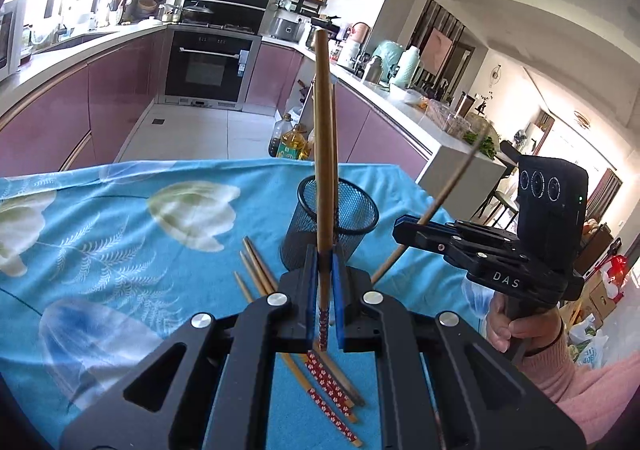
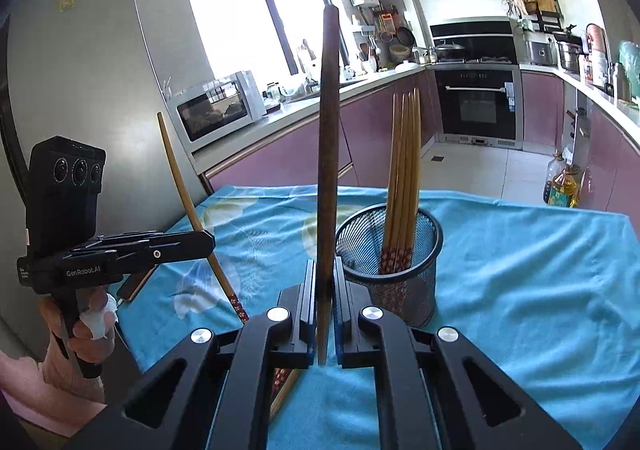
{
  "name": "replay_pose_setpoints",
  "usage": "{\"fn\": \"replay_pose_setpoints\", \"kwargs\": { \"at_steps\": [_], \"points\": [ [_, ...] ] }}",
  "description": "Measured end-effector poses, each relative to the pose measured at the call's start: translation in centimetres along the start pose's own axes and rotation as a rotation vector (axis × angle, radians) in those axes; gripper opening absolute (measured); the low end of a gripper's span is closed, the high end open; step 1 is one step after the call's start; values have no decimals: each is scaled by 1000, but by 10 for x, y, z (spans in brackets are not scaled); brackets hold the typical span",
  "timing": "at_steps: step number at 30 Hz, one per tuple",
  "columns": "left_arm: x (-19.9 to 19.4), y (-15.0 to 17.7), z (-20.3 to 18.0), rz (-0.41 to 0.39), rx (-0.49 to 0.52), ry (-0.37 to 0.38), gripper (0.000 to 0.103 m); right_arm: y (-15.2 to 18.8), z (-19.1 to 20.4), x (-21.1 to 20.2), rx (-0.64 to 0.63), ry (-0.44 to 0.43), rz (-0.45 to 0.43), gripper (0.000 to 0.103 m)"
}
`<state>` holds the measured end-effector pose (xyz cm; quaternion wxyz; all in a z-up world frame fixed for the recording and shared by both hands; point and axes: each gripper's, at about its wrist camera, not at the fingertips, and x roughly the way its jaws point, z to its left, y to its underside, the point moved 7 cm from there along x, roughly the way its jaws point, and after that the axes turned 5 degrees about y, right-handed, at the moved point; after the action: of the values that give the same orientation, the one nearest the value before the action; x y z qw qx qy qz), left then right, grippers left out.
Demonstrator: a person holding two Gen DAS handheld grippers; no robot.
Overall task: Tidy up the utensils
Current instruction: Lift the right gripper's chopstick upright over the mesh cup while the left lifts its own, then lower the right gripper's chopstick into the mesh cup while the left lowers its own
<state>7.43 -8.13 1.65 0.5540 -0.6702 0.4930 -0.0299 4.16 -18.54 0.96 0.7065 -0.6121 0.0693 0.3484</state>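
Note:
A black mesh cup (image 1: 334, 219) stands on the blue floral tablecloth (image 1: 120, 242); in the right wrist view the mesh cup (image 2: 394, 266) holds several wooden chopsticks (image 2: 404, 177). My left gripper (image 1: 323, 282) is shut on one chopstick (image 1: 323, 153), held upright just in front of the cup. My right gripper (image 2: 322, 290) is shut on a dark chopstick (image 2: 328, 153), held upright left of the cup. The right gripper also shows in the left wrist view (image 1: 404, 232), and the left gripper shows in the right wrist view (image 2: 206, 244). Several loose chopsticks (image 1: 320, 370) lie on the cloth under my left gripper.
The table's far edge (image 1: 224, 163) drops to a tiled kitchen floor. Oil bottles (image 1: 290, 139) stand on the floor beyond it. Pink cabinets, an oven (image 2: 476, 105) and a fridge (image 2: 88, 89) surround the table.

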Motion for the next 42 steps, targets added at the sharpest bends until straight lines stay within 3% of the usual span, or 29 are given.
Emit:
{"fn": "replay_pose_setpoints", "kwargs": {
  "at_steps": [23,42],
  "points": [
    [21,-38,-17,-32,71,-48,8,-35,-9,-19,-25,15,-83,6],
    [19,-91,-44,-115,145,-52,7,-86,-20,-36,-16,25,-193,6]
  ]
}}
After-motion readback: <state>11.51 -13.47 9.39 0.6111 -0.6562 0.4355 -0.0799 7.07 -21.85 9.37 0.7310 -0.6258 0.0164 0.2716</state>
